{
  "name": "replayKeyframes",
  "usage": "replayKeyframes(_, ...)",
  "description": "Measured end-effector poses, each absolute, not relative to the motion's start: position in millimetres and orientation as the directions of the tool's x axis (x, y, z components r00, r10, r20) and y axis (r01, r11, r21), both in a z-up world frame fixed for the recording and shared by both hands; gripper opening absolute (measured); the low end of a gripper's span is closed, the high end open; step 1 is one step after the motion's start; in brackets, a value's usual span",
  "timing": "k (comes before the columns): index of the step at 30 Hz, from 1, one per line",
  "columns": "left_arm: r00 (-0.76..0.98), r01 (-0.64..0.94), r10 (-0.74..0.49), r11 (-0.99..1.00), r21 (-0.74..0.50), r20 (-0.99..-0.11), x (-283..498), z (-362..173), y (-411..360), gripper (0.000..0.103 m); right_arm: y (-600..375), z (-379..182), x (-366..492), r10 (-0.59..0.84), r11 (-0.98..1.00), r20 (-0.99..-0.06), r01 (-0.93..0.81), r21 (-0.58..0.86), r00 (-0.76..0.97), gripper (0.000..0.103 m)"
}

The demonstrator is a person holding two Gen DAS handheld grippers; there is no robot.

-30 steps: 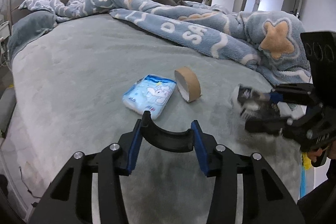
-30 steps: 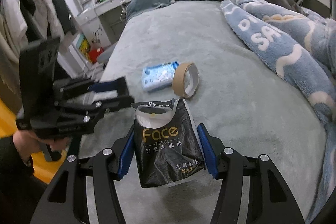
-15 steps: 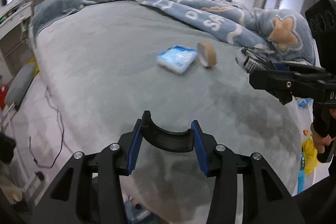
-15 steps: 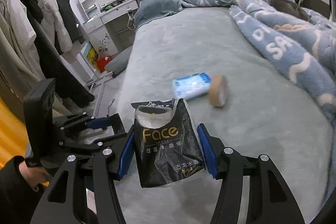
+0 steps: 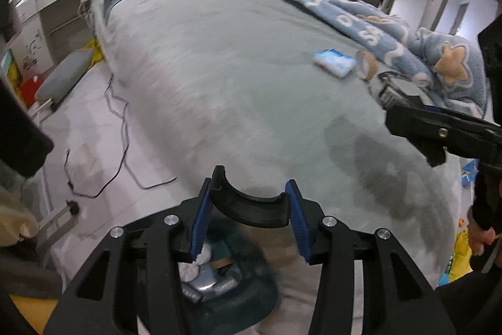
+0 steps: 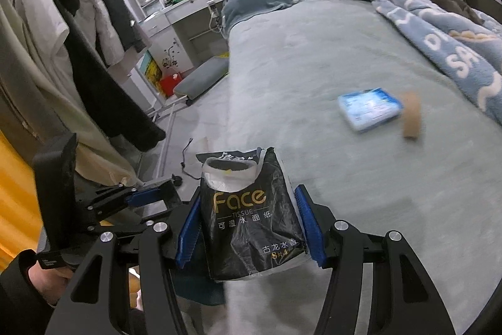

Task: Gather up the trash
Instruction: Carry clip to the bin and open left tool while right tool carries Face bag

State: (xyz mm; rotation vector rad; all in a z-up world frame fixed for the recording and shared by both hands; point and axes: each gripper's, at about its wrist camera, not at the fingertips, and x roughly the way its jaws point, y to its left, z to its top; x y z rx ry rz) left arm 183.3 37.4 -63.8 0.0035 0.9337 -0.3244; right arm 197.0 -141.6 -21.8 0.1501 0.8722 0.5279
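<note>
Two items were left on the bed point(image 6: 313, 58), a grey short-pile plush surface: a flat blue-and-white tissue pack point(image 6: 370, 108) and a brown cardboard tape roll point(image 6: 411, 115) standing on edge just beside it, both motion-blurred. Right gripper point(image 6: 248, 228) was clamped on a black crinkly plastic tissue bag point(image 6: 251, 218) – gold "Face" lettering, torn-open top with white lining showing – blue ribbed pads point(image 6: 309, 228) pressed against both sides, bag upright over the bed edge. Left gripper point(image 5: 249, 225) was spread wide with nothing between its blue pads point(image 5: 200, 225), poised over a dark teal round bin point(image 5: 226, 281) on the floor at the bed's foot; white crumpled paper and something metallic sat inside. Fluffy blue patterned blanket point(image 5: 360, 18) was bunched along the bed's far side – well apart from both grippers.
</note>
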Motion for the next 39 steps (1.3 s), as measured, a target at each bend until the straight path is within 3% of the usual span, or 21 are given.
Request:
replayKeyframes(16,0.387,0.143,-0.182,0.98,-0.137,-0.904,164,-142,112,0.049,-41,-41,185,0.521,0.829,-0.73,-0.465,0.31,0.442,0.058)
replayKeyframes(20,0.288,0.089,-0.238,0.971,-0.222,-0.927,158,-167,129,0.049,-22,-51,187,0.511,0.825,-0.752,-0.482,0.293,0.417,0.058)
replayKeyframes(26,0.2,0.053,-0.236,0.972,-0.23,-0.951,146,-193,143,0.05,0,-67,194,0.501,0.823,-0.778,-0.487,0.293,0.378,0.058)
replayKeyframes(29,0.193,0.046,-0.232,0.973,-0.228,-0.953,142,-194,149,0.059,9,-74,197,0.494,0.825,-0.79,-0.482,0.294,0.364,0.058)
replayKeyframes(31,0.203,0.042,-0.244,0.97,-0.24,-0.948,139,-192,153,0.079,14,-80,199,0.494,0.825,-0.795,-0.477,0.303,0.351,0.058)
replayKeyframes(39,0.242,0.064,-0.215,0.977,-0.206,-0.946,137,-185,175,0.081,32,-105,207,0.48,0.838,-0.825,-0.435,0.33,0.299,0.058)
